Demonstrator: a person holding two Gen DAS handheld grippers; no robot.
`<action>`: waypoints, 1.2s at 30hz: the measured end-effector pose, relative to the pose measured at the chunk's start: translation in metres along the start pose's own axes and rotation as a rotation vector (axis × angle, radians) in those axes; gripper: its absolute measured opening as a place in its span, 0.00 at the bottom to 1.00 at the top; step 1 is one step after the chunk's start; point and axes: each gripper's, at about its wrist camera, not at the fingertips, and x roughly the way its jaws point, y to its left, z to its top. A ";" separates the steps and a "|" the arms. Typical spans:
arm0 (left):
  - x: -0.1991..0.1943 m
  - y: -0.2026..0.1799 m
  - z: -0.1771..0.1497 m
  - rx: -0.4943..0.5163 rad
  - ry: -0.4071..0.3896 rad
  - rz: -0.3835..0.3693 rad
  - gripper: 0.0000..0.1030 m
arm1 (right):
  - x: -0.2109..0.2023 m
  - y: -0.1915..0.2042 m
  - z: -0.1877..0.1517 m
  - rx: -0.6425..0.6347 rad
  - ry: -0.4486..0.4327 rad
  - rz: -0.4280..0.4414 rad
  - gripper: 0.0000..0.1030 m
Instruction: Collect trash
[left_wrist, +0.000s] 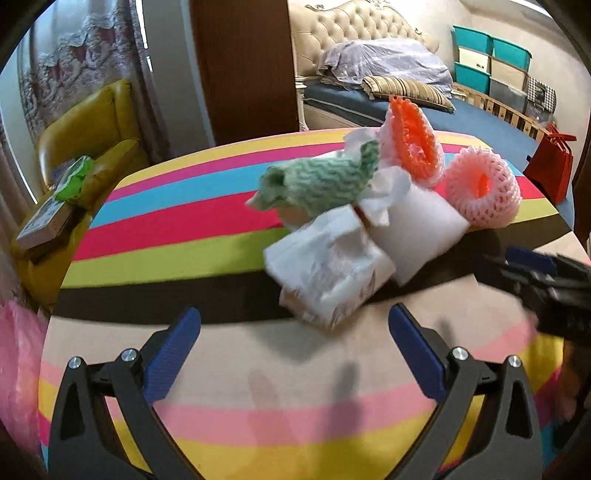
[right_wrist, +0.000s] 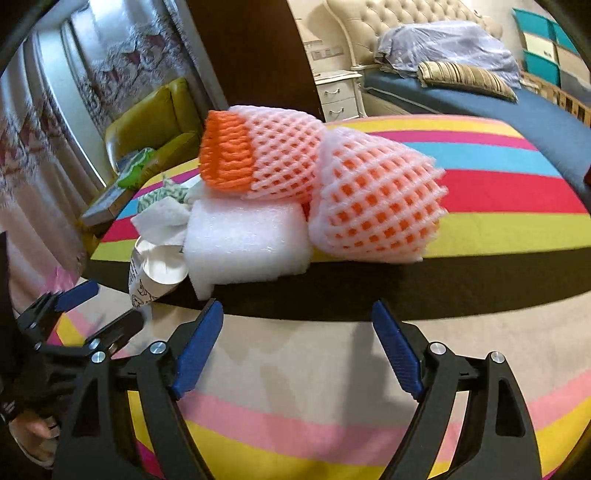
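A pile of trash lies on the striped table (left_wrist: 177, 218). In the left wrist view it holds a crumpled white paper cup (left_wrist: 328, 273), a green-and-white cloth (left_wrist: 317, 181), a white foam block (left_wrist: 417, 229) and two pink-orange foam nets (left_wrist: 480, 192). My left gripper (left_wrist: 295, 321) is open and empty, just short of the paper cup. In the right wrist view my right gripper (right_wrist: 297, 314) is open and empty, just in front of the foam block (right_wrist: 247, 240) and a foam net (right_wrist: 376, 210). The second net (right_wrist: 258, 158) lies on the block. The left gripper (right_wrist: 99, 302) shows at the left.
A yellow armchair (left_wrist: 92, 125) with a book and green item stands left of the table. A bed (left_wrist: 388, 96) and stacked storage boxes (left_wrist: 491, 62) are behind it. A red bag (left_wrist: 550, 162) stands at the right. Pink plastic (left_wrist: 18, 369) hangs at the lower left.
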 end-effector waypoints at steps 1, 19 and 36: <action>0.004 -0.002 0.004 0.007 0.001 0.001 0.96 | 0.000 0.002 0.000 0.002 0.002 0.001 0.77; -0.030 0.062 -0.034 -0.108 -0.082 -0.035 0.50 | 0.021 0.044 0.012 -0.019 -0.002 0.036 0.86; -0.047 0.086 -0.074 -0.189 -0.055 -0.049 0.57 | 0.039 0.064 0.027 -0.010 0.004 -0.029 0.86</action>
